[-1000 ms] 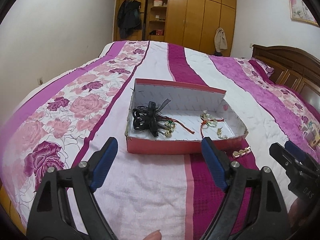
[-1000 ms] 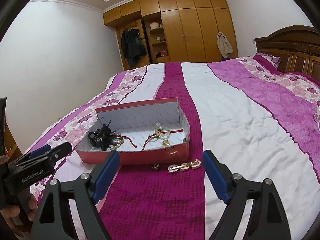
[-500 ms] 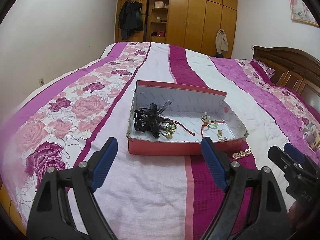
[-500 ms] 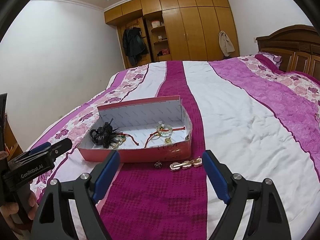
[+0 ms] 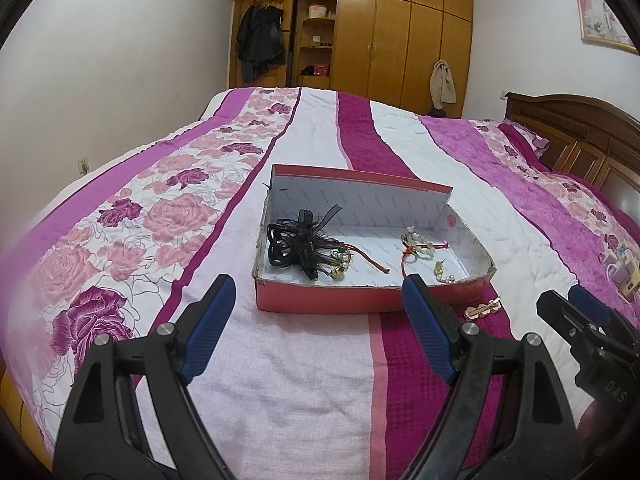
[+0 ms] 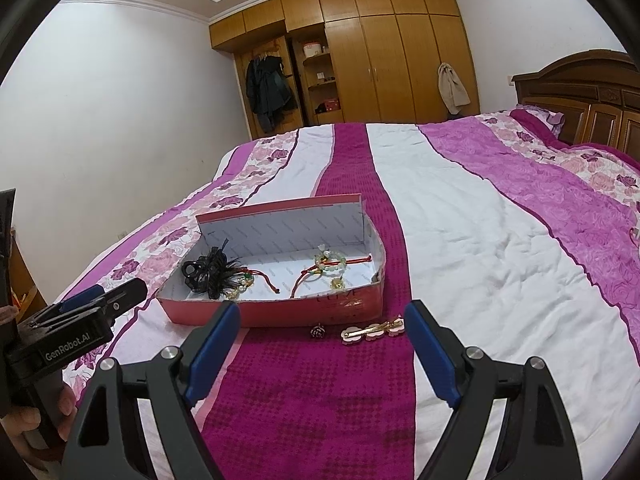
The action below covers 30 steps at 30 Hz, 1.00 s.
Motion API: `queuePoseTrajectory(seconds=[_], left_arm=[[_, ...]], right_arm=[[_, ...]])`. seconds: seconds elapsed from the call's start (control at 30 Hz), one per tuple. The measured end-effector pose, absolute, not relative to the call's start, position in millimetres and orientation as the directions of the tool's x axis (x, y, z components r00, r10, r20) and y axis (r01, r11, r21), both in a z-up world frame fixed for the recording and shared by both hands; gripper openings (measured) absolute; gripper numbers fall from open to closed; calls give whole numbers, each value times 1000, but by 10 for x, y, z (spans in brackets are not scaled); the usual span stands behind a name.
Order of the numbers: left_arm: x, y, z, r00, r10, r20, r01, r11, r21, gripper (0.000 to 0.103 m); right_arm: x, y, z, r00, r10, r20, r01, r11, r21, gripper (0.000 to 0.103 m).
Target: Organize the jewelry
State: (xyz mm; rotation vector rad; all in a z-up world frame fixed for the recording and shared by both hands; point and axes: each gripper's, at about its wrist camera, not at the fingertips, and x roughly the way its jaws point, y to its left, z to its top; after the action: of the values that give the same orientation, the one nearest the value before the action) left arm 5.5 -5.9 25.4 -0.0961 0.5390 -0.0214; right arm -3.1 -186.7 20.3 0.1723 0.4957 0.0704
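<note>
A red cardboard box [image 5: 328, 302] [image 6: 280, 314] lies open on the bed. Inside are a black hair bow [image 5: 298, 242] [image 6: 210, 274], a red-cord bead bracelet [image 5: 418, 246] [image 6: 330, 264] and gold earrings [image 5: 342, 264]. On the bedspread in front of the box lie a gold and pink hair clip [image 6: 372, 330] [image 5: 482, 309] and a small dark rose ornament [image 6: 318, 332]. My left gripper [image 5: 316, 320] is open and empty, short of the box. My right gripper [image 6: 322, 344] is open and empty, just short of the clip and ornament.
The bed has a striped purple, white and floral bedspread [image 6: 460, 240]. A wooden headboard [image 6: 580, 100] stands at the right and a wardrobe [image 6: 380, 60] at the far wall. Small items [image 5: 622, 270] lie on the bed's right side.
Both grippers have drawn back and lowered slightly, so the box and the clip sit a little farther off. Both stay open and nothing on the bed has moved.
</note>
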Motion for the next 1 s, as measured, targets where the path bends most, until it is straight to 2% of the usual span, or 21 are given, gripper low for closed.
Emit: queuePoseTrajectory(seconds=[1.0], left_arm=[[59,-65,251,855,-52,-515,1,995,-99,78]], right_arm=[[-33,-1867,207,878,109,-466,-26,983,182,86]])
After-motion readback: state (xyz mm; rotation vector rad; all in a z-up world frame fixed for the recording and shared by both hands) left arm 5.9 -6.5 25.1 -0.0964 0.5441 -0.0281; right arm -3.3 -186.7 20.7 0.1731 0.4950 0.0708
